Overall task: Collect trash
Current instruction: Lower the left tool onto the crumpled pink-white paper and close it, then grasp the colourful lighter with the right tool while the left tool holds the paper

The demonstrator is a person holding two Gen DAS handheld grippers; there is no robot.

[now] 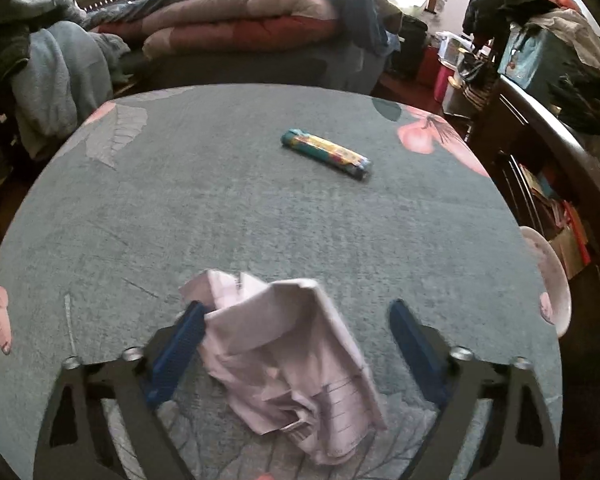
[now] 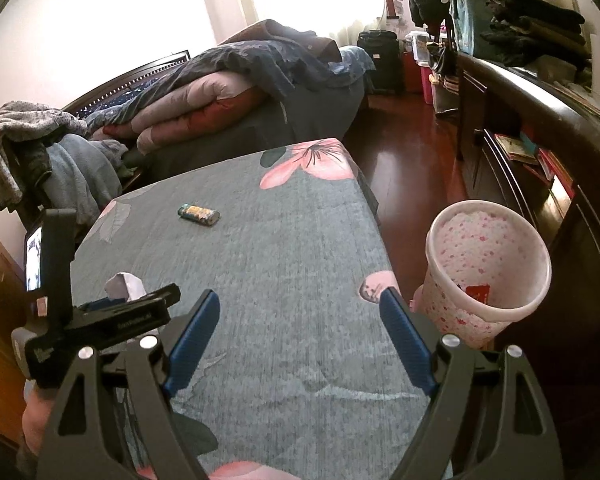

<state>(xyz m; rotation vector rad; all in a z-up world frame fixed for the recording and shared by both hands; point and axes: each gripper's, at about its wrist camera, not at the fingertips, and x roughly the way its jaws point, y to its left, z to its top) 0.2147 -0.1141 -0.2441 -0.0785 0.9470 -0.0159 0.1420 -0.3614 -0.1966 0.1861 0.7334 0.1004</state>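
My left claw is spread around a crumpled sheet of lined paper. The pad on one side touches the paper's edge, while the other pad stands clear of it with bare cloth between, so nothing is pinched yet. The paper lies on the grey-green flowered surface right between my fingers, its folded ridge rising toward the tips and its flatter, ruled flap trailing back toward my wrist.

I judge this sheet to be very light and soft, with no stiffness beyond its creases. It will collapse under the pads rather than resist, and a loose corner could slip free or tear if I catch only that. The best hold looks to be across the bunched middle, where several layers are folded together, not the thin flap at the near end.

My right claw hangs spread and empty over the same surface, beside the left one. Off beyond its outer finger, below the surface's edge, stands a pink speckled wastebasket on the floor, with something red already inside. Far ahead of both claws lies a colourful lighter, well apart from the paper.
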